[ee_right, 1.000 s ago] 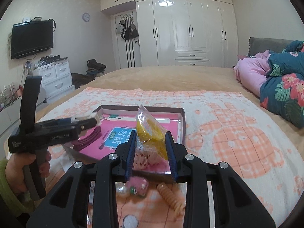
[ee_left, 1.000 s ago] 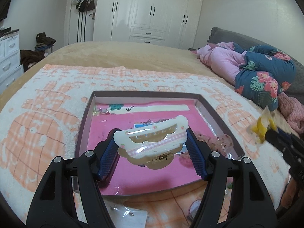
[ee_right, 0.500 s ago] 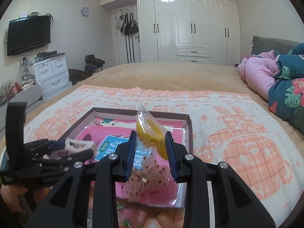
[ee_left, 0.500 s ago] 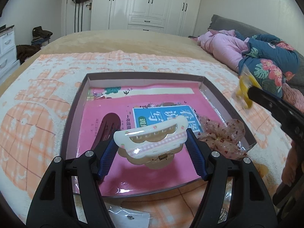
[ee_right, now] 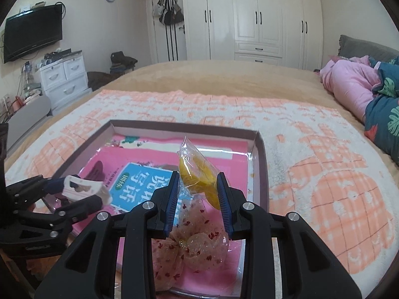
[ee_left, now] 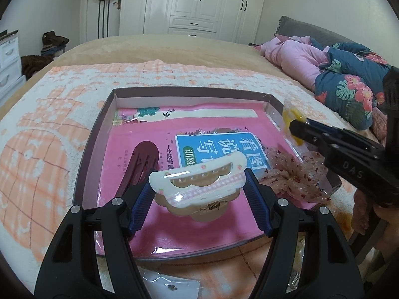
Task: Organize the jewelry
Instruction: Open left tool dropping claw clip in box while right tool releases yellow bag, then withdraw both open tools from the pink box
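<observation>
My left gripper (ee_left: pixel 198 182) is shut on a cream claw hair clip (ee_left: pixel 197 182) with a pink check band, held just above the near part of the brown tray (ee_left: pixel 99 127). In the right wrist view the same clip (ee_right: pixel 84 189) shows at the left. My right gripper (ee_right: pixel 198 186) is shut on a clear bag of yellow hair ties (ee_right: pixel 197 174), hanging over the tray's right half (ee_right: pixel 261 154). Inside the tray lie a pink book (ee_left: pixel 219 129), a dark red hair clip (ee_left: pixel 142 159) and a sheer speckled scrunchie (ee_left: pixel 294 174).
The tray sits on a peach and white blanket (ee_right: pixel 324 174) spread over the bed. A small clear packet (ee_left: pixel 169 286) lies on the blanket in front of the tray. Pink and floral bedding (ee_left: pixel 324 67) is heaped at the right.
The right gripper has carried the yellow bag leftward and down over the tray's right side. The left gripper has sunk a little with the cream clip still in it.
</observation>
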Demonstrator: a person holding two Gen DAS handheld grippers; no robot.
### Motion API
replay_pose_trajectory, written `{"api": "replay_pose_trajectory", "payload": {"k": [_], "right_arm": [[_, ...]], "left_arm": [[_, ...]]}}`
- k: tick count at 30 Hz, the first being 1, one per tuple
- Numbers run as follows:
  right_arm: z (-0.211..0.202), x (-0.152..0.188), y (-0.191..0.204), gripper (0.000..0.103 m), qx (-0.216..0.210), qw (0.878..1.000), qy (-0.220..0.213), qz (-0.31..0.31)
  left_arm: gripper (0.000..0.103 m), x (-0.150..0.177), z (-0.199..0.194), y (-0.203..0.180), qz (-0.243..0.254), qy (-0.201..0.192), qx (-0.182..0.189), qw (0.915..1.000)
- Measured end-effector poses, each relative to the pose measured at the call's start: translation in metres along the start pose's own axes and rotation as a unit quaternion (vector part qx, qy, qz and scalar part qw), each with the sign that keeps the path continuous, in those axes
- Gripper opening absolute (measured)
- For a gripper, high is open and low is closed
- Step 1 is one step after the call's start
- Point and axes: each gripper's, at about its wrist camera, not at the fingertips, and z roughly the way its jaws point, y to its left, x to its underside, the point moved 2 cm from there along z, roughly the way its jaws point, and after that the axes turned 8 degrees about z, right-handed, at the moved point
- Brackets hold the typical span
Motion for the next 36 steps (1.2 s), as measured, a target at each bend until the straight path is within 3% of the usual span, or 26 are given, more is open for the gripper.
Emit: {"api": "replay_pose_trajectory", "payload": {"k": [11, 18, 27, 36], "right_arm": [[0.004, 0.009, -0.002, 0.037, -0.016, 1.000, 0.018, 0.017], [-0.012, 0.008, -0.008, 0.052, -0.014, 1.000, 0.001, 0.026], [-0.044, 0.007, -0.014, 0.063, 0.002, 0.999, -0.037, 0.021], [-0.080, 0.001, -0.015, 0.075, 0.002, 0.997, -0.076, 0.019]], "left_arm": [[0.060, 0.001, 0.002, 0.000, -0.001, 0.004, -0.001, 1.0000], [0.062, 0.002, 0.001, 0.001, -0.002, 0.002, -0.003, 1.0000], [0.072, -0.001, -0.016, 0.004, -0.010, -0.016, -0.007, 0.9998], [0.091, -0.008, -0.051, 0.010, -0.027, -0.057, -0.026, 0.9976]]}}
